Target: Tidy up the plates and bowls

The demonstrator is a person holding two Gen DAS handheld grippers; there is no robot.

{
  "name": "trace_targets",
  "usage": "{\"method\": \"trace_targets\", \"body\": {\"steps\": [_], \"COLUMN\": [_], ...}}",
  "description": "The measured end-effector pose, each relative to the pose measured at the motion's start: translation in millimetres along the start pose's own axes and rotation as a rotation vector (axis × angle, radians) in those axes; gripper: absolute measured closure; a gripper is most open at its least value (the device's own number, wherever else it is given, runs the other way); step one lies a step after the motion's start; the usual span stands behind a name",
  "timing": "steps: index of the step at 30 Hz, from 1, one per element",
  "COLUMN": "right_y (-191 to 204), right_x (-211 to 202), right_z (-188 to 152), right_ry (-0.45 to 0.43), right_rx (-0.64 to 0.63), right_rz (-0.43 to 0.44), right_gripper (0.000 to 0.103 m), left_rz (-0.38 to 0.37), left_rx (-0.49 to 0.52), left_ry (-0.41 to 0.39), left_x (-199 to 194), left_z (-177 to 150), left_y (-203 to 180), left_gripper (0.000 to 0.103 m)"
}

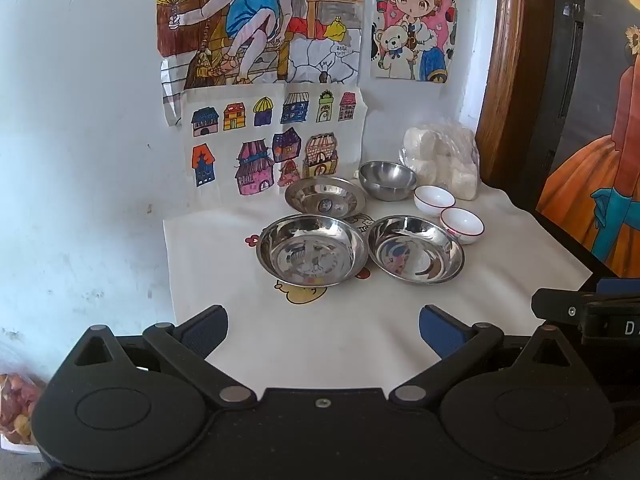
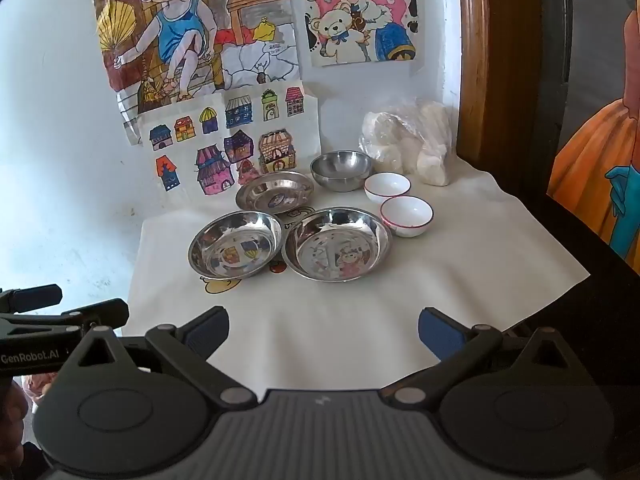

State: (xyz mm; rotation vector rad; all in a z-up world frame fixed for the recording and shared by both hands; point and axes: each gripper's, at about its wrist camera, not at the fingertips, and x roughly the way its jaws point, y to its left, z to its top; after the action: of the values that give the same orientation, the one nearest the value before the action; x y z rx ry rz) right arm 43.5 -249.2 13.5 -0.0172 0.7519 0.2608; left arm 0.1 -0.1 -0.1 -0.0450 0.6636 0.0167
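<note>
Three steel plates lie on a white cloth: front left [image 1: 312,250] [image 2: 236,244], front right [image 1: 416,249] [image 2: 337,244] and back [image 1: 325,197] [image 2: 275,192]. A steel bowl [image 1: 387,180] [image 2: 341,170] stands behind them. Two white bowls with red rims sit to the right: the far one [image 1: 434,199] [image 2: 387,187] and the near one [image 1: 462,225] [image 2: 406,215]. My left gripper [image 1: 323,330] and right gripper [image 2: 323,330] are both open and empty, held over the cloth's near part, well short of the dishes.
A clear bag of white lumps [image 1: 442,158] [image 2: 408,142] stands at the back right by a wooden frame [image 1: 500,80]. Children's drawings [image 1: 272,140] hang on the wall behind. The cloth [image 2: 480,248] ends at a dark table edge on the right.
</note>
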Motion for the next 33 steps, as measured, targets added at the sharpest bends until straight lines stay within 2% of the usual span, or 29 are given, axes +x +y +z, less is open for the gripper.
{"method": "trace_targets", "body": {"steps": [15, 22, 33], "right_y": [0, -11, -6], "right_x": [-7, -10, -13], "right_z": [-2, -5, -5], "right_ry": [-0.001, -0.009, -0.016], "right_rx": [0.005, 0.007, 0.010], "right_rz": [0.005, 0.004, -0.004], "right_gripper": [0.000, 0.000, 0.000], "left_rz": [0.000, -0.001, -0.002], "left_rx": [-0.001, -0.001, 0.007], "left_ry": [0.024, 0.018, 0.013], "left_x": [-2, -4, -8], "left_z": [-1, 0, -2], "left_y": [-6, -6, -11], "left_gripper": [0.001, 0.001, 0.001]}}
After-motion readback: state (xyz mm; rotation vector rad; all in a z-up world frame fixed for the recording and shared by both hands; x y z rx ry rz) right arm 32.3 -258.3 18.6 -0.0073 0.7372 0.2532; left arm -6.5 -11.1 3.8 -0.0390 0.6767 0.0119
